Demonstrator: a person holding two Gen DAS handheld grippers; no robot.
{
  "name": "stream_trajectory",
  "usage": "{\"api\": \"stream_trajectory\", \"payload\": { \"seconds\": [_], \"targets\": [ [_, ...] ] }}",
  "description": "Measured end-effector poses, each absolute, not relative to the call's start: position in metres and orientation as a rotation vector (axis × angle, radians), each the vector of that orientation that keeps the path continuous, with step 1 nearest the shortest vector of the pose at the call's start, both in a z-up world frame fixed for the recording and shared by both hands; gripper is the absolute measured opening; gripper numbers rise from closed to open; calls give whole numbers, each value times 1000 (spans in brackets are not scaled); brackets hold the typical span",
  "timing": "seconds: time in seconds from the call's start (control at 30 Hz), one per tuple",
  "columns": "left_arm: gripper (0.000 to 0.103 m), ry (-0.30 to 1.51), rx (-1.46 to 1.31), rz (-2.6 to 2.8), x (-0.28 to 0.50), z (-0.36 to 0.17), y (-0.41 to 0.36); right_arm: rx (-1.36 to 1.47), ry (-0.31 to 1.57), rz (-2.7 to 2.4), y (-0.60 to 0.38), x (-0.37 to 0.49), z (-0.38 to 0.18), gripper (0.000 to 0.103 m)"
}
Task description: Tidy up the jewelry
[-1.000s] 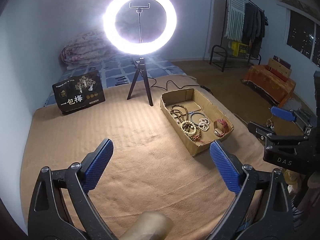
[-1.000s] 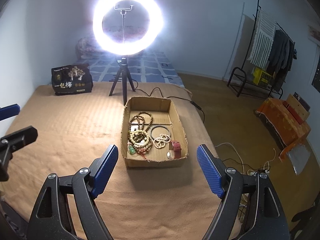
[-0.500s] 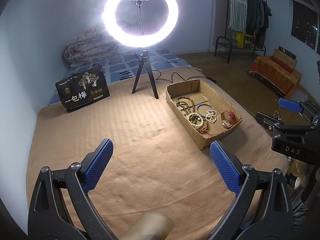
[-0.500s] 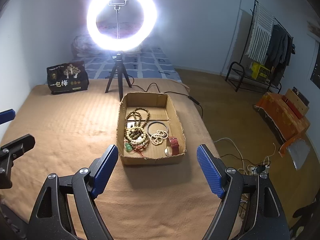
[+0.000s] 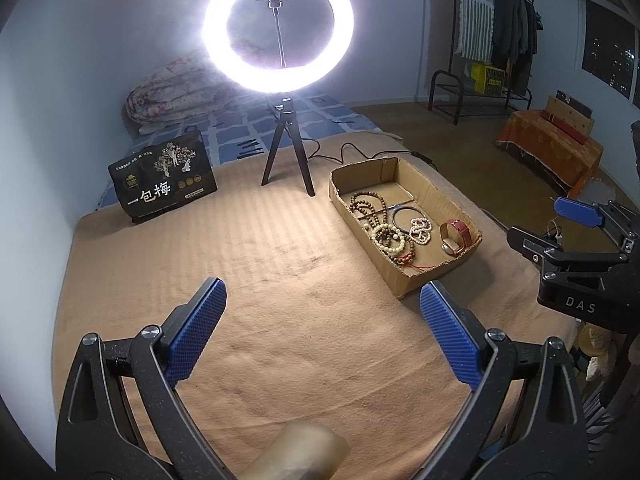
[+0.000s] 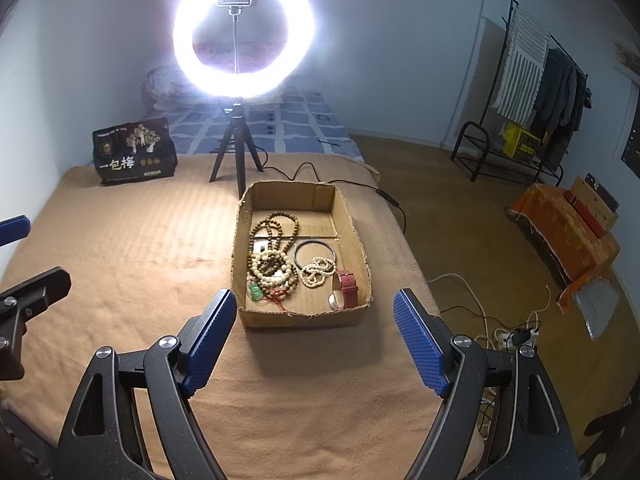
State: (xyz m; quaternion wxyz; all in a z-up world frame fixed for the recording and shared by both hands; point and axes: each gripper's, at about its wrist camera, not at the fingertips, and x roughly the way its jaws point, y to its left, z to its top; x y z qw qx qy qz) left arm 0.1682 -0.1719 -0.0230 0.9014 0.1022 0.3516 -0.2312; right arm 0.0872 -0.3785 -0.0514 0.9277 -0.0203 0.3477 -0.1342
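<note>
A shallow cardboard box (image 6: 362, 248) (image 5: 416, 288) lies on the tan blanket and holds the jewelry: brown bead necklaces (image 6: 274, 226), cream bead bracelets (image 6: 272, 268), a white bead bracelet (image 6: 318, 270), a dark bangle (image 6: 314, 252), a green pendant (image 6: 255, 292) and a red-strap watch (image 6: 347, 289) (image 5: 456, 234). My right gripper (image 6: 310, 338) is open and empty, just in front of the box. My left gripper (image 5: 320, 336) is open and empty over bare blanket, left of the box.
A lit ring light on a small tripod (image 6: 236, 152) stands behind the box, its cable trailing right. A black printed bag (image 6: 134, 152) stands at the back left. The bed edge drops to the floor on the right, with cables and a power strip (image 6: 516, 336).
Both grippers have pulled back and risen slightly, so the box sits a little farther off. Both stay open and empty. The jewelry has not moved.
</note>
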Motion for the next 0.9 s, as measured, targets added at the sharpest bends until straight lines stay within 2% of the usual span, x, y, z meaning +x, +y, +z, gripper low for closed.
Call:
{"api": "stream_trajectory", "payload": {
  "seconds": [0.9],
  "targets": [
    [99,725,207,-480,165,-24,-177,-50,721,-270,-378,85,-54,81]
  ]
}}
